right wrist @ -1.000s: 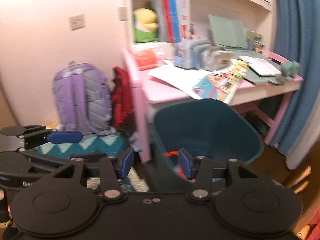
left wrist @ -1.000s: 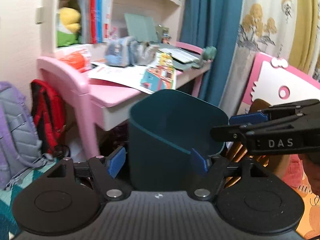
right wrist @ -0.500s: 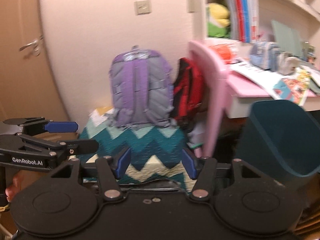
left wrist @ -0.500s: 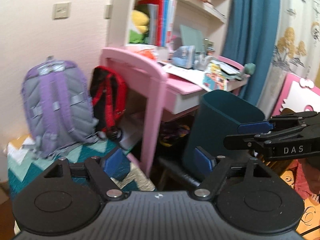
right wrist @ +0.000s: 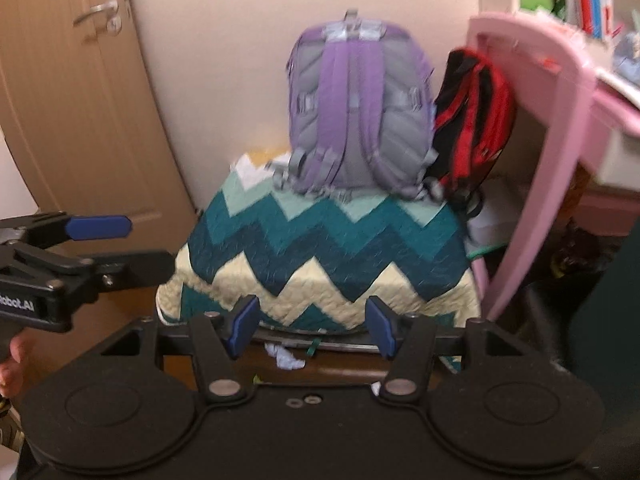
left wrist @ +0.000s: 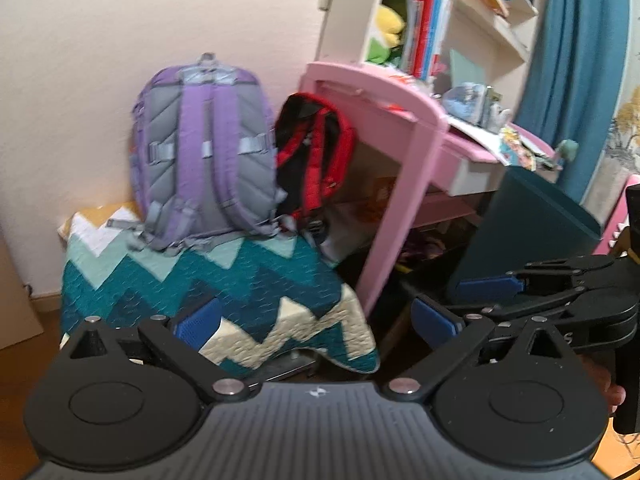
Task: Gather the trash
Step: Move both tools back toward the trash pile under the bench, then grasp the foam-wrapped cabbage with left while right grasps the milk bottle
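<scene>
A dark teal trash bin (left wrist: 532, 220) stands on the floor right of the pink desk; its edge shows at the far right of the right wrist view (right wrist: 612, 300). A crumpled pale blue-white scrap (right wrist: 285, 357) lies on the floor under the quilt's edge, just ahead of my right gripper (right wrist: 313, 326). That gripper is open and empty. My left gripper (left wrist: 316, 318) is open and empty, facing the quilt. Each gripper shows in the other's view, the right one (left wrist: 500, 292) and the left one (right wrist: 100, 240).
A zigzag teal and cream quilt (right wrist: 320, 248) covers a low stand. A purple backpack (right wrist: 356, 108) and a red-black backpack (right wrist: 476, 120) rest on it against the wall. The pink desk (left wrist: 408, 160) stands to the right, a door (right wrist: 68, 92) to the left.
Both views have swung left, away from the bin and desk toward the quilt and backpacks. The bin has slid to the right edge. Both grippers stay open.
</scene>
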A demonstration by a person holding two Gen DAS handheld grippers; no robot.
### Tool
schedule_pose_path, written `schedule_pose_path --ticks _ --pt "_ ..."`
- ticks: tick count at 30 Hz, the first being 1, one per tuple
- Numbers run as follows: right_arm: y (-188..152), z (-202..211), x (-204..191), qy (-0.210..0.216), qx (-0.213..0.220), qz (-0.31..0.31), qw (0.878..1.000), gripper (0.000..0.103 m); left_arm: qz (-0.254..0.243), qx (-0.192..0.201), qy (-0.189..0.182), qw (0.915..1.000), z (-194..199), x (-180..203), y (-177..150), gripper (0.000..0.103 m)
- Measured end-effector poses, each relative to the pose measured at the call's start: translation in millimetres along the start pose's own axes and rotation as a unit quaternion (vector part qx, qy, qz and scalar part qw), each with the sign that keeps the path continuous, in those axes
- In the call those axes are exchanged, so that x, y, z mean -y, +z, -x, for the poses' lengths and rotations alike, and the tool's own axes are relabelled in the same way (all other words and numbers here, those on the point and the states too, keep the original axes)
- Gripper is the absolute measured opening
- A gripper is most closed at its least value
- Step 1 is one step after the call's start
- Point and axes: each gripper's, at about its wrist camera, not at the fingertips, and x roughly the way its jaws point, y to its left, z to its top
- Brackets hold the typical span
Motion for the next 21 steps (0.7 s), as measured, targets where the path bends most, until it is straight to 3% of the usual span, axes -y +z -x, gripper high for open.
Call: schedule_pose_path --ticks 7,10,17,21 --pt "-24 -91 -3 -0.011 -0.045 -0.036 0.998 0.058 0.047 -0.013 0.055 0.9973 -39 -62 -53 0.103" --pt "-35 -131 4 -0.017 -0.068 -0.055 0.996 0.058 0.069 -0.045 0.074 0.9939 -65 -88 -75 0.103" --pt "-64 -217 25 -0.049 -0.115 -0.097 0.987 0.058 0.128 -0.097 0.102 0.9817 -127 -142 -132 0.103" --pt "-87 -269 42 -0.072 -0.160 -0.139 0.975 0.058 0.177 -0.129 0.122 0.9681 -163 -164 -166 0.103"
